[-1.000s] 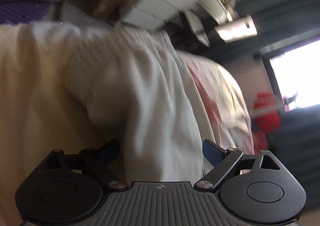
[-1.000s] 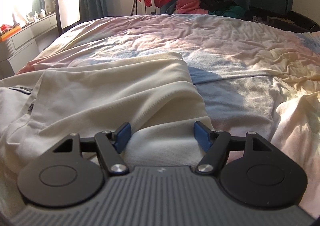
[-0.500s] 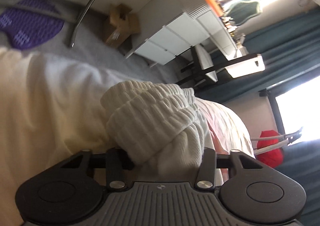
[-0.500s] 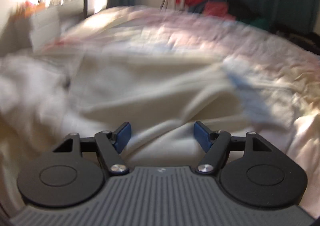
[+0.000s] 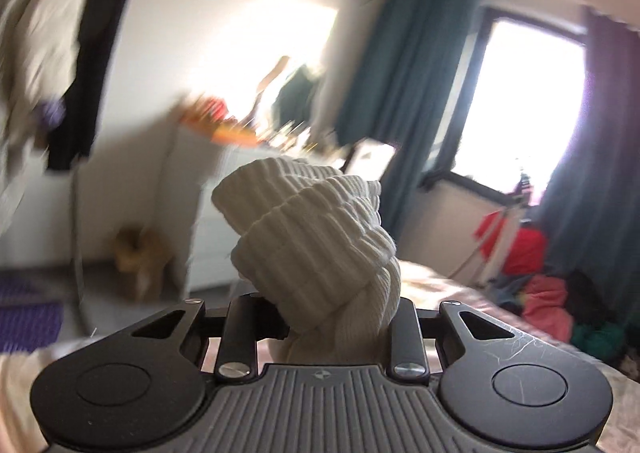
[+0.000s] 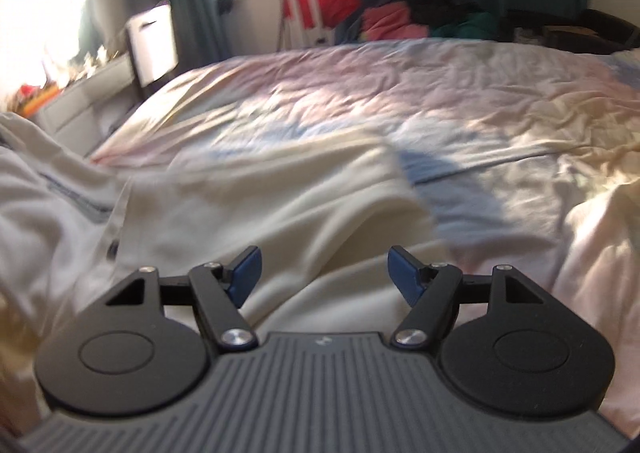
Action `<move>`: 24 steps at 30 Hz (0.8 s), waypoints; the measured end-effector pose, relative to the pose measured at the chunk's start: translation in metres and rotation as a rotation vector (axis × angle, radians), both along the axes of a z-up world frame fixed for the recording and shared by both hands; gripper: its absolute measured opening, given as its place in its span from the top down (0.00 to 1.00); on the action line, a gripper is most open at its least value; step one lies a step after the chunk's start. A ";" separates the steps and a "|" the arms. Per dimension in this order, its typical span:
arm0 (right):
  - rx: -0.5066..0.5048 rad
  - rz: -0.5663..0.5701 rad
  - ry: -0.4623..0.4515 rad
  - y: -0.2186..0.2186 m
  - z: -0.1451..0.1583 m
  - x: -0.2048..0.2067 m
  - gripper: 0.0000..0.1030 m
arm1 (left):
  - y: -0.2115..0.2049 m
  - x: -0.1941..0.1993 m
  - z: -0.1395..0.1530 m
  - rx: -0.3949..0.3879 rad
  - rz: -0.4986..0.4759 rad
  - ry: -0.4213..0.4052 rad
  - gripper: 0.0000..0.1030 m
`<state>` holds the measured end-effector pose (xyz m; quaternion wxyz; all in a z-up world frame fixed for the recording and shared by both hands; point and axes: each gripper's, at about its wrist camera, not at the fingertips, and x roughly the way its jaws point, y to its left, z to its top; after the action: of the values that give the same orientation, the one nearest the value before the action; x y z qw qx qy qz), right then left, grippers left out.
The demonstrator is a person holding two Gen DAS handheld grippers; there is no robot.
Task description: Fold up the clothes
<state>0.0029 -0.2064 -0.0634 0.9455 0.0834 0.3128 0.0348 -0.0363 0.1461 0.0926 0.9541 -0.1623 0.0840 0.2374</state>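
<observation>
A cream sweater [image 6: 248,205] lies spread on the bed [image 6: 460,93] in the right wrist view. My left gripper [image 5: 320,313] is shut on the sweater's ribbed cuff [image 5: 316,225], which bunches up out of the jaws, lifted above the bed. My right gripper [image 6: 322,273] is open, its blue fingertips [image 6: 246,273] low over the sweater's near part with cloth between them, nothing pinched.
A white dresser [image 5: 224,213] with clutter on top stands left of the bed. Teal curtains [image 5: 388,93] and a window are behind. A pile of red and pink clothes [image 6: 360,13] sits beyond the bed's far edge. A purple mat [image 5: 28,317] lies on the floor.
My left gripper has shut on the ribbed cuff and swung up and round with it, so its view now faces the room. My right gripper stays open over the sweater.
</observation>
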 end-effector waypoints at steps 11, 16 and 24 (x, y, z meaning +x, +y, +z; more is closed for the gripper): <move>0.139 -0.372 -0.030 -0.116 0.013 0.011 0.30 | -0.271 0.041 -0.027 0.389 -0.263 -0.135 0.80; 0.287 -0.492 -0.044 -0.165 0.008 0.011 0.29 | -0.372 0.069 -0.112 0.597 -0.451 -0.035 0.80; 0.441 -0.445 -0.053 -0.187 -0.006 0.028 0.28 | -0.408 0.112 -0.193 0.773 -0.633 0.184 0.76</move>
<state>0.0304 -0.3932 -0.0697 0.8969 0.3519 0.2469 -0.1040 0.0758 -0.2617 -0.1006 0.9582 0.2577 0.1188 -0.0364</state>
